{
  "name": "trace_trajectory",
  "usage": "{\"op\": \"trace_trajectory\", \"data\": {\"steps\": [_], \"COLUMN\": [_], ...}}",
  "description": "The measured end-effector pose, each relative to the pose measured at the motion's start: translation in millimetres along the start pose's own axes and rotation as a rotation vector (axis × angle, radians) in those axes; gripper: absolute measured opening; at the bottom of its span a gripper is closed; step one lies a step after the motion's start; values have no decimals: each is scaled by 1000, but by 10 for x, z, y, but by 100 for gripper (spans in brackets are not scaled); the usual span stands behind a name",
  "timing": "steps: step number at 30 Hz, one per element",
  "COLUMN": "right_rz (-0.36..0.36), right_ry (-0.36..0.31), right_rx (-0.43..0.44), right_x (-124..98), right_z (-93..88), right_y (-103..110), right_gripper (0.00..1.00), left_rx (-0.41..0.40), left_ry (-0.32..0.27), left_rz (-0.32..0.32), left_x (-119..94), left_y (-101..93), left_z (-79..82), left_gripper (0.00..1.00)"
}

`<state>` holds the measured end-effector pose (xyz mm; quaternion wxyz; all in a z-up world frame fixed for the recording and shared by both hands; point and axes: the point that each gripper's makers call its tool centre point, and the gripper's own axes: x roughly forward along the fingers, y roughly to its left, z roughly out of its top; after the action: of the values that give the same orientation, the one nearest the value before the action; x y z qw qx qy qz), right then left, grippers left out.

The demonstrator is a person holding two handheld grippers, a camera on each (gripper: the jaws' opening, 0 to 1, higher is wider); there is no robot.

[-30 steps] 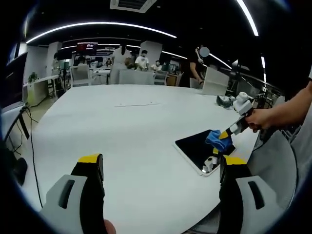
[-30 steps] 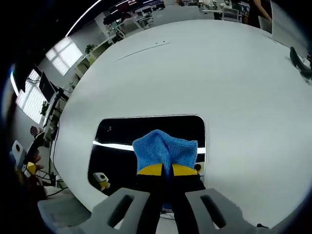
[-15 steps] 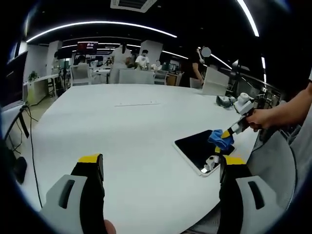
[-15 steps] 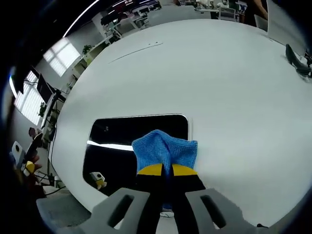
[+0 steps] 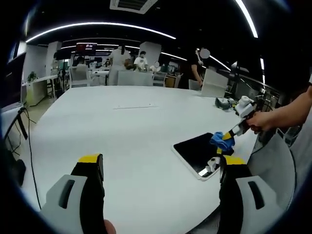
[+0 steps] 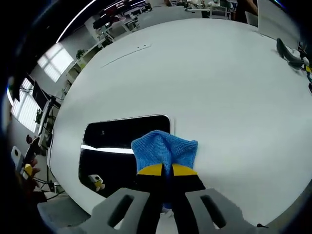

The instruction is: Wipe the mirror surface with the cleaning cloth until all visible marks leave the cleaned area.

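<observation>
Blue cleaning cloth [image 6: 165, 150], pinched in right tongs [image 6: 163, 170], straddles mirror [image 6: 117, 146] edge; risk: running off onto white surface [image 6: 204, 83], marks missed. Left tongs [image 5: 161, 163] wide, idle.

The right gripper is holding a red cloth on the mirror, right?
Not quite: the cloth is blue, not red, as the right gripper view shows. The right gripper does hold it, at the edge of the mirror on the white table.
</observation>
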<state>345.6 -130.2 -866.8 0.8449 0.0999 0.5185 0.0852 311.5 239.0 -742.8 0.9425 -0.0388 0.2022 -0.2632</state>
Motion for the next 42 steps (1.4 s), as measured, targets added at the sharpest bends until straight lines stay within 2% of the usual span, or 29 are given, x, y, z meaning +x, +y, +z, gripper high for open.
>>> {"op": "trace_trajectory", "data": {"steps": [18,25,27,30,33,42], "right_rz": [-50,-55,-57,-63,-71,-70], "right_ry": [-25,-12,-11,-23,-25,-25], "right_rx": [1,-16,-6,55,30,39], "right_x": [-1,-37,-47,-74,-92,-158], "right_z": [-18,-89,-113,-165,-211,-341], "right_y": [6,46,41,37,54,93], "right_gripper": [0,0,0,0,0,0], "left_rx": [-17,-10,-12,-12,-11,-5], "left_ry": [6,5,7,10,16,27], "left_rz": [-6,-12,-12,-15,-21,-22], "left_x": [15,38,40,43,43,41], "left_y": [-28,-56,-58,-83,-100,-99], "left_z": [-56,-48,-58,-72,-94,-142], "left_gripper": [99,99,99,99,99,99]}}
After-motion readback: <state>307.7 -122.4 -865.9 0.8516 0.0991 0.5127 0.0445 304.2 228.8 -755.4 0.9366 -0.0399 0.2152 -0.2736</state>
